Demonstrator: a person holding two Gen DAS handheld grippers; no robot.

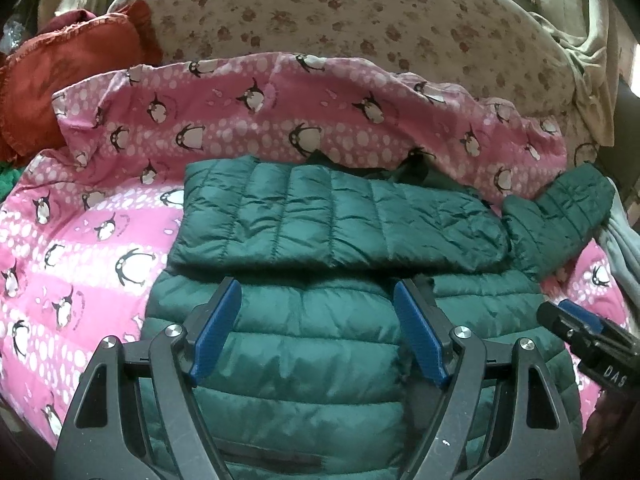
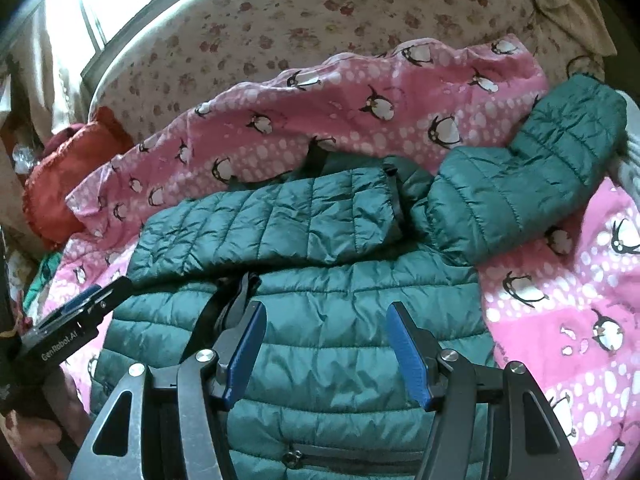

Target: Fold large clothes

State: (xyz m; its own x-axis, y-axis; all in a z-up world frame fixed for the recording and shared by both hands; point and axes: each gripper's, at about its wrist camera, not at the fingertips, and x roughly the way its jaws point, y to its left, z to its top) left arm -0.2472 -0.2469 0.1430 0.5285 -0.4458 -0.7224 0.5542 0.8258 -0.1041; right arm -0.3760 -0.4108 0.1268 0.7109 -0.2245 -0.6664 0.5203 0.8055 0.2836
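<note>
Both tools hover above the jacket body, neither touching fabric. Left gripper (image 1: 316,320): blue pads spread wide, nothing between them. Right gripper (image 2: 326,340): jaws also parted and empty, a bit narrower.

Dark green quilted puffer jacket (image 1: 320,360) lies flat on the pink penguin-print sheet (image 1: 100,240), hem end nearest the cameras, with the zip pocket (image 2: 352,460) showing at the bottom of the right view. A black strap (image 2: 224,312) lies across the body beside the right tool's left finger.

Further out, one quilted sleeve (image 1: 340,220) is already folded across the chest, lying roughly level. The other sleeve (image 2: 532,184) is not folded: it sticks out to the right, angled away over the sheet, cuff far from the body.

Judgement: the next step is folding that right sleeve in. The right tool should take it near the cuff, pinch both layers, and carry it over onto the first sleeve. The left tool should pin the shoulder so the slick shell does not slide. Puffy fill springs back, so press it flat before release.

Beyond the sheet sits a red fringed cushion (image 1: 60,80) at far left, then a beige floral mattress cover (image 1: 360,12).
</note>
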